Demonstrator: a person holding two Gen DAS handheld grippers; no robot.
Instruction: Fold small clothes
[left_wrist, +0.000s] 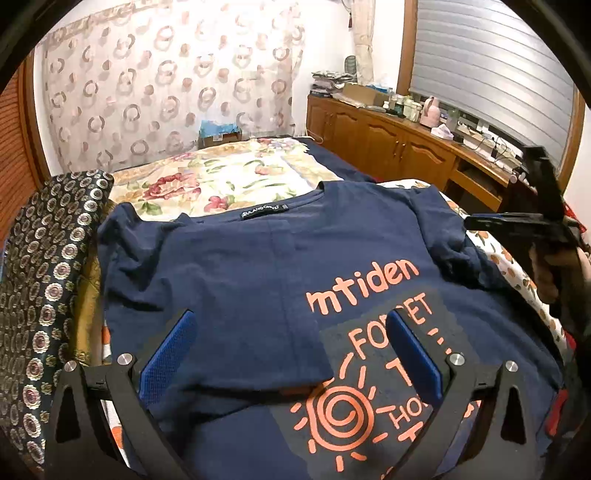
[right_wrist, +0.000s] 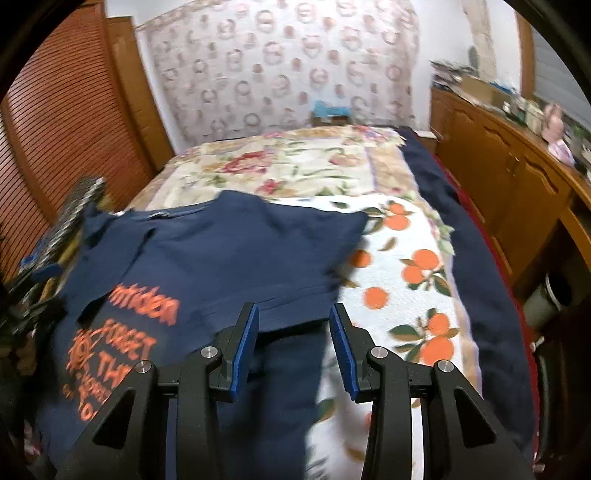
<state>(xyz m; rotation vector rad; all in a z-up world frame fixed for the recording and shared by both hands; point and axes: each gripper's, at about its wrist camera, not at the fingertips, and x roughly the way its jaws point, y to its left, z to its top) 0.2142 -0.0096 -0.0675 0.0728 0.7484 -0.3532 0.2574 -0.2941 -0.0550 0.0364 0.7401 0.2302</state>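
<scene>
left wrist view: shirt half folded on the bed

my left claw (left_wrist: 291, 350) hangs wide open over the navy shirt (left_wrist: 240, 258), empty. my right claw (right_wrist: 293, 347) is parted too, holding nothing, hovering at the shirt's edge, likely to catch the next fold.

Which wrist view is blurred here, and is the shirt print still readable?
Left wrist view: sharp; orange print on the navy T-shirt reads clearly, strong fisheye bending at the edges. Right wrist view: motion-blurred; the print is smeared, though the gripper fingers stay crisp.
</scene>
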